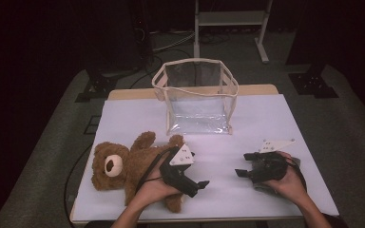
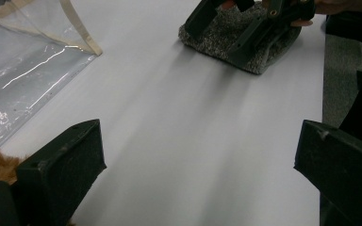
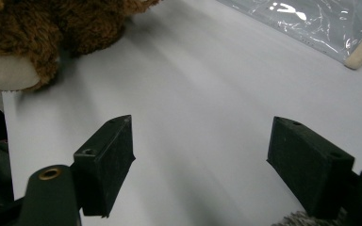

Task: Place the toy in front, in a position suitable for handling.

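Observation:
A brown teddy bear (image 1: 123, 166) lies on its back at the front left of the white table cover (image 1: 266, 123). My left gripper (image 1: 198, 186) rests over the bear's lower body and points right. Its jaws stand wide apart with nothing between them, so my left gripper (image 2: 198, 160) is open over bare cover. My right gripper (image 1: 242, 164) is at the front right and points left, toward the bear (image 3: 52, 28). That right gripper (image 3: 202, 160) is open and empty too. A grey fuzzy item (image 2: 245, 42) lies under its body.
A clear plastic bag with cream trim (image 1: 197, 95) stands open-topped at the back middle of the table. Its clear wall (image 2: 28, 61) is close on my left gripper's left. A metal stand (image 1: 228, 23) is on the floor beyond the table.

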Motion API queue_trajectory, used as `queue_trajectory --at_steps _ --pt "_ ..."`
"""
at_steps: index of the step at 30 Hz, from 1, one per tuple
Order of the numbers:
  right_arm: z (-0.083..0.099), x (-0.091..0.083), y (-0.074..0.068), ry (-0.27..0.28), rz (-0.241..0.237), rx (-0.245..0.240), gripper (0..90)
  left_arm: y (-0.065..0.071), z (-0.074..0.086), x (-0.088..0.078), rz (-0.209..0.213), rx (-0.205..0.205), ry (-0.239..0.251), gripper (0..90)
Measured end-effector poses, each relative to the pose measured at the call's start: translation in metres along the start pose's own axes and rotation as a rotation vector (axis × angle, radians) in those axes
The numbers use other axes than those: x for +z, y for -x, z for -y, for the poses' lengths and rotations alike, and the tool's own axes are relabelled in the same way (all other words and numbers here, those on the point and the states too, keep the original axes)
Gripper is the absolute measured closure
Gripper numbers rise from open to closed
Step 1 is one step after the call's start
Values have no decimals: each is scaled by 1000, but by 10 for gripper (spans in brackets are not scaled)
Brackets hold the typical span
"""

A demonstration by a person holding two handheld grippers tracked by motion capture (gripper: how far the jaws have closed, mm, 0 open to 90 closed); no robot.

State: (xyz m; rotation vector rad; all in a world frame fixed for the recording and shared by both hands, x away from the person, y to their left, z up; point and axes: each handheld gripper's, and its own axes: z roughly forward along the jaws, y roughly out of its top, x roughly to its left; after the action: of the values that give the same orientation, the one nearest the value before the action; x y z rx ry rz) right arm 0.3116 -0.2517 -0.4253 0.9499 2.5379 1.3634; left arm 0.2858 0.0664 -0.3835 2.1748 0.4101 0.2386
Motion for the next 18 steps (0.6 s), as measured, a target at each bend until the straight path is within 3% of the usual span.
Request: queue_trajectory --at_steps 11,18 --pt "1 1 2 -3 -11 13 214 3 -2 0 20 25 -9 15" --pt "1 2 -1 -7 -8 7 211 10 -7 -3 62 103 -26 15"
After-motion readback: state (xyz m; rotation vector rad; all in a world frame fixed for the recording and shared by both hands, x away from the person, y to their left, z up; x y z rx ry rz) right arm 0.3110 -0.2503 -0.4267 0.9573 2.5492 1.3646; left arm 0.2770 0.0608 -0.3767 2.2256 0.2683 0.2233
